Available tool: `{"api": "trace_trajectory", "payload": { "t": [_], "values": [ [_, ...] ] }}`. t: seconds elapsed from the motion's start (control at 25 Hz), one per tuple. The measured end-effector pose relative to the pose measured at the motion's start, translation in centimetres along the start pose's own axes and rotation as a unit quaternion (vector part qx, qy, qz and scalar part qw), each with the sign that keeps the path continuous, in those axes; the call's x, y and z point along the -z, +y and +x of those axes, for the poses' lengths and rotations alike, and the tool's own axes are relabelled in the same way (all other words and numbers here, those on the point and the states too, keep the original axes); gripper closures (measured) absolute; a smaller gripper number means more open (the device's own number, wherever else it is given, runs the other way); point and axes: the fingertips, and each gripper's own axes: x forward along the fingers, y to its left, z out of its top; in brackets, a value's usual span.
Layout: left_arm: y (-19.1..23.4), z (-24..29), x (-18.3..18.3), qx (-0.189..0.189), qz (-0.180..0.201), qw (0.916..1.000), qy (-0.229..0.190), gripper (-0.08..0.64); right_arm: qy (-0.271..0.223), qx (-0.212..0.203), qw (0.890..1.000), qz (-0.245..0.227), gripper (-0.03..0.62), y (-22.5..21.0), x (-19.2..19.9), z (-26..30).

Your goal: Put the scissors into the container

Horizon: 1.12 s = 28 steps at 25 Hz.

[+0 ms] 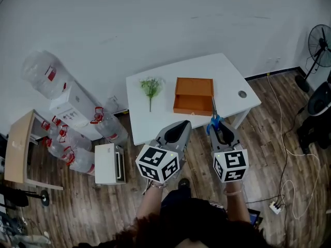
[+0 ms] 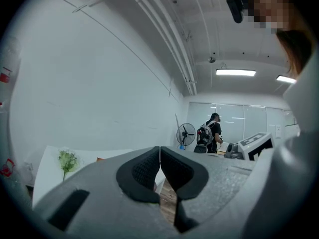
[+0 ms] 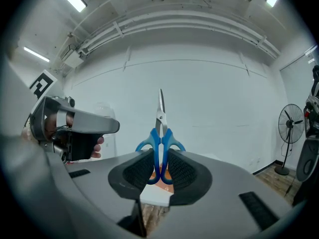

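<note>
table (image 1: 227, 76) = landmark | container (image 1: 194, 94): on it, right of middle | plant sprig (image 1: 151, 87): on it, left part | scissors (image 1: 213, 119): by its near edge, right part, between right gripper's (image 3: 160, 169) jaws | water bottles (image 1: 67, 138): floor, left of it | fan (image 1: 321, 45): floor, well right of it

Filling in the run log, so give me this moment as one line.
right gripper: shut on scissors handles | left gripper: shut, empty | orange container: on white table, scissors not in yet

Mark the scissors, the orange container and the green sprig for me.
scissors (image 3: 155, 138), right gripper view, left blue handle.
orange container (image 1: 194, 93), head view, bare inside floor.
green sprig (image 1: 151, 85), head view, leafy top.
</note>
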Motion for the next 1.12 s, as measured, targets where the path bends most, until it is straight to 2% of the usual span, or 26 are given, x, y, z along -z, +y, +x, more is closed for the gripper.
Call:
{"api": "trace_trajectory", "payload": {
  "t": [0.48, 0.84, 1.12],
  "values": [
    [6.1, 3.0, -2.3, 0.030, 0.011, 0.9995, -0.006, 0.541, 0.000, 0.031, 0.999, -0.015, 0.514, 0.2, -1.5, 6.5],
    [8.1, 4.4, -2.0, 0.044, 0.008, 0.9990, 0.001, 0.541, 0.005, 0.045, 0.999, -0.019, 0.514, 0.0, -1.6, 9.2],
    [9.6, 6.1, -1.6, 0.038, -0.001, 0.9992, 0.007, 0.541, 0.022, 0.042, 0.998, -0.032, 0.514, -1.0, -1.0, 11.6]
  ]
}}
